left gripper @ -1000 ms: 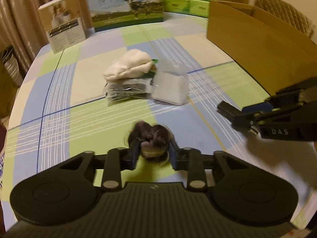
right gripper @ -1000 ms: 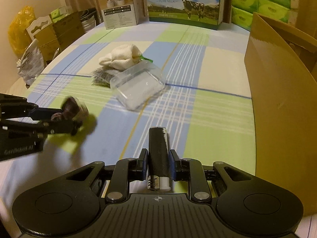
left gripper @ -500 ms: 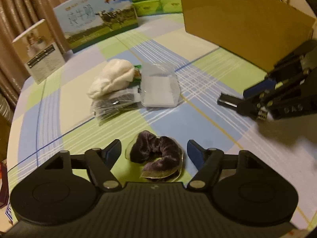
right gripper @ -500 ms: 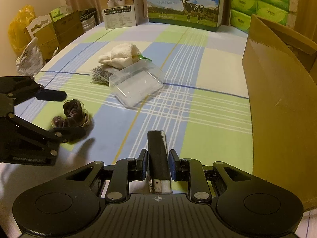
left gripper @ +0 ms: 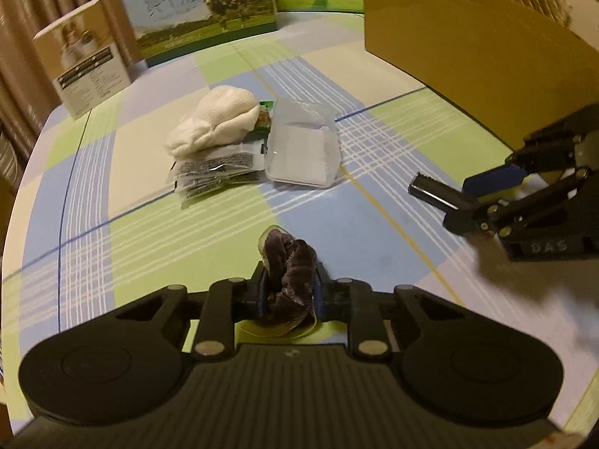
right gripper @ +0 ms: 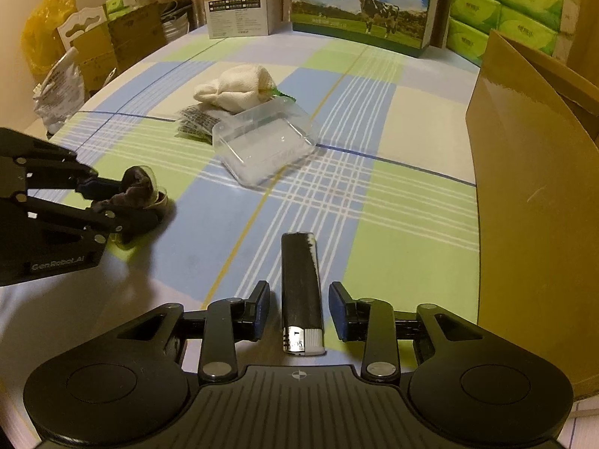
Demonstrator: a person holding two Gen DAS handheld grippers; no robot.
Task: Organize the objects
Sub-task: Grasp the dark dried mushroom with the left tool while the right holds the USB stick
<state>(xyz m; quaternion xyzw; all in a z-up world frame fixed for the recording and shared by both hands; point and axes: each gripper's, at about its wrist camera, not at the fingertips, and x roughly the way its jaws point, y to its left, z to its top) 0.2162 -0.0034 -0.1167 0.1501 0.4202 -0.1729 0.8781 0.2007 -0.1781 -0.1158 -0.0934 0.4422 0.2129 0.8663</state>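
My left gripper (left gripper: 288, 293) is shut on a dark purple velvet scrunchie (left gripper: 291, 267) in a clear wrapper, low over the checked tablecloth. The right wrist view shows the same gripper (right gripper: 123, 204) and scrunchie (right gripper: 138, 187) at the left. A black lighter (right gripper: 301, 288) with a silver and white head lies lengthwise between the jaws of my right gripper (right gripper: 299, 310). Those jaws are opening, and a gap shows on each side of the lighter. In the left wrist view the right gripper (left gripper: 468, 202) sits at the right with the lighter (left gripper: 430, 192) sticking out of it.
A white cloth bundle (left gripper: 221, 123), several printed packets (left gripper: 209, 172) and a clear plastic box (left gripper: 299, 153) lie mid-table. A large cardboard box (right gripper: 535, 202) stands along the right. A milk carton (right gripper: 359, 3), a small product box (right gripper: 236, 3) and green tissue packs (right gripper: 505, 7) line the far edge.
The left jaws opened wide, left the scrunchie on the cloth, then shut on it again. The right jaws have parted from the lighter they were gripping.
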